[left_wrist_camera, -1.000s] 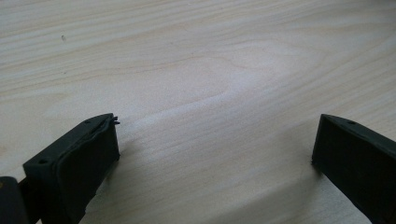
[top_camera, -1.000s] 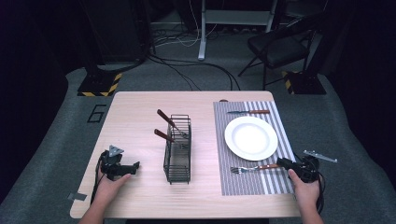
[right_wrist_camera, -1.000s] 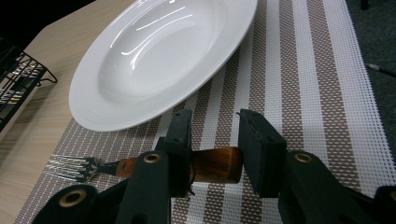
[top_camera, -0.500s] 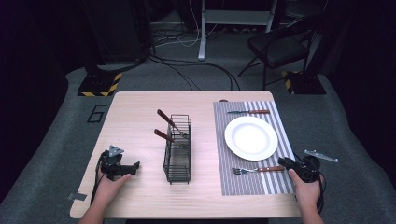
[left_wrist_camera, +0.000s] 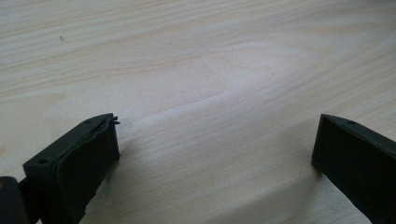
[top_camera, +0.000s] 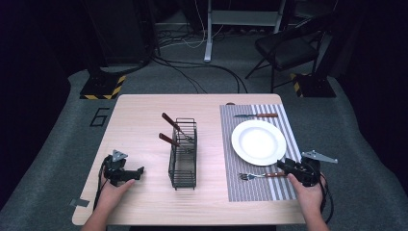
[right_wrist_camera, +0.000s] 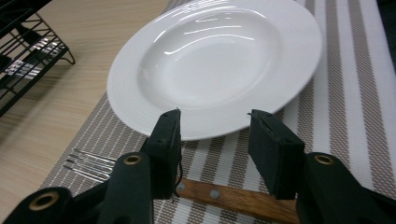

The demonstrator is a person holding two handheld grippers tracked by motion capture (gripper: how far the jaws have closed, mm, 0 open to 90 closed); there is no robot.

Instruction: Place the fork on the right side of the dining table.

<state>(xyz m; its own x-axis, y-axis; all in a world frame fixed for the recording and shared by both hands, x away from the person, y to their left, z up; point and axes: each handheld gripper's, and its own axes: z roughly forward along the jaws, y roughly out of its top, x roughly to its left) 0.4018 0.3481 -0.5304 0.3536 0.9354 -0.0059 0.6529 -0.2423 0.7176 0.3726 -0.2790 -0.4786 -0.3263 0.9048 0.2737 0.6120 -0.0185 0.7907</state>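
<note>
Right gripper view: jaws astride fork (right_wrist_camera: 224, 196) handle

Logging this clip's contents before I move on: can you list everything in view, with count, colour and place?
table: one, light wood, centre.
placemat: one, grey and white stripes, right part of the table.
plate: one, white, on the placemat.
fork: one, wooden handle, on the placemat near the plate's near edge.
knife: one, wooden handle, on the placemat beyond the plate.
wire caddy: one, black, mid-table.
utensils in the caddy: two brown handles sticking out.
chair: one, black, on the floor behind.
cables: several, black, on the floor.
left hand-held gripper: black, open, near left edge.
right hand-held gripper: black, open, above the fork's handle.
</note>
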